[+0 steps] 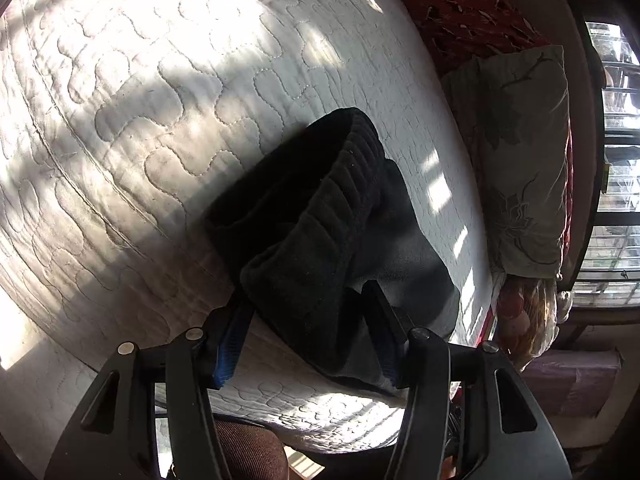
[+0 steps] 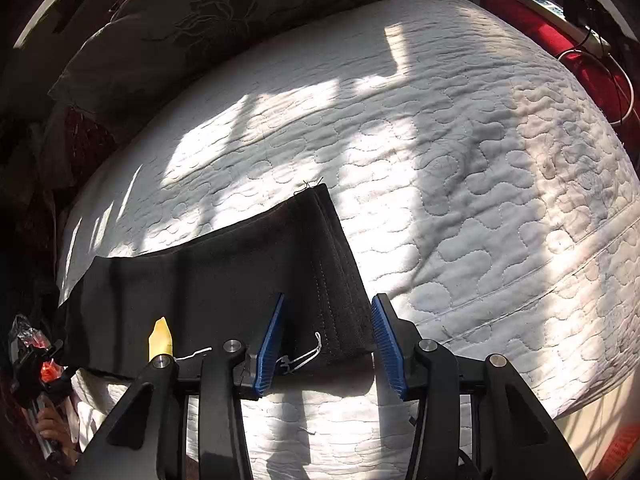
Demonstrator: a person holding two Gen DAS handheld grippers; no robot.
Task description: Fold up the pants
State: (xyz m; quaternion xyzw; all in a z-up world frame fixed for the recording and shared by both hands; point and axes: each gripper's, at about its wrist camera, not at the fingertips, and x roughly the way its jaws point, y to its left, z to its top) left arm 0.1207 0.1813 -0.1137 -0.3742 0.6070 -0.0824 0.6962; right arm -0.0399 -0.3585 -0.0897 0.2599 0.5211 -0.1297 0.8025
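Left gripper (image 1: pixel 308 320) and right gripper (image 2: pixel 326 338) at black pants (image 2: pixel 224 280) on a quilted white mattress (image 2: pixel 460 184).
Both stand wide open: left fingers straddle the ribbed waistband (image 1: pixel 340 184), right fingers the stacked hems, neither clamped.

- Pants (image 2: pixel 224 276): black, with a ribbed waistband (image 1: pixel 352 176) and white loose threads.
- Mattress (image 2: pixel 460 168): white, quilted in wavy stitching.
- Pillow (image 1: pixel 516 152): grey-beige, dark floral outline.
- Blanket (image 1: pixel 460 4): red, possibly flecked.
- Gripper pads (image 2: pixel 272 344): blue.
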